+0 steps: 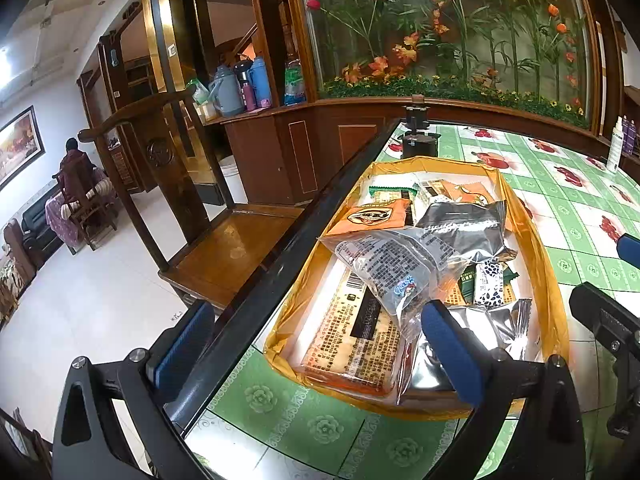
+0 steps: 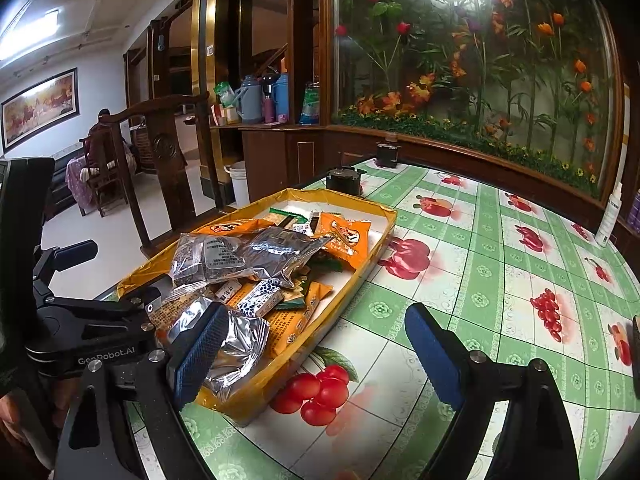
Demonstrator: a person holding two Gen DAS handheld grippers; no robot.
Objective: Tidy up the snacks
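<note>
Landmark: the tray [image 1: 554,312] [image 2: 256,396], a shallow box with yellow taped walls, lies on the table [image 1: 560,208] [image 2: 500,264] near its dark left edge.
Snacks: all in view lie inside the tray, heaped and overlapping.
Clear pack [image 1: 384,264] [image 2: 208,260]: on top of the heap near the tray's middle, printed side up.
Dark pack [image 1: 464,228] [image 2: 288,248]: just behind the clear pack, touching it.
Orange pack [image 1: 376,216] [image 2: 344,236]: toward the tray's far end, more orange packets around it.
Silver pack [image 1: 484,332] [image 2: 236,344]: at the tray's near end.
Flat pack [image 1: 352,348]: long, printed, along the tray's near left wall under the clear pack.
Small bars [image 1: 490,284] [image 2: 260,300]: between the silver pack and the dark pack.
Left gripper [image 1: 316,344]: jaws wide apart, gripping nothing; one finger hangs over the tray's near end, the other outside the tray past the table edge.
Right gripper [image 2: 316,352]: jaws wide apart, gripping nothing; its left finger is over the tray's near corner by the silver pack, its right finger over bare tablecloth beside the tray.
Black holder [image 1: 418,140] [image 2: 344,180]: on the table just beyond the tray's far end.
Chair [image 1: 224,240] [image 2: 160,168]: on the floor left of the tray, beside the table.
White bottle [image 1: 614,148] [image 2: 608,216]: well apart from the tray, at the table's far right.
</note>
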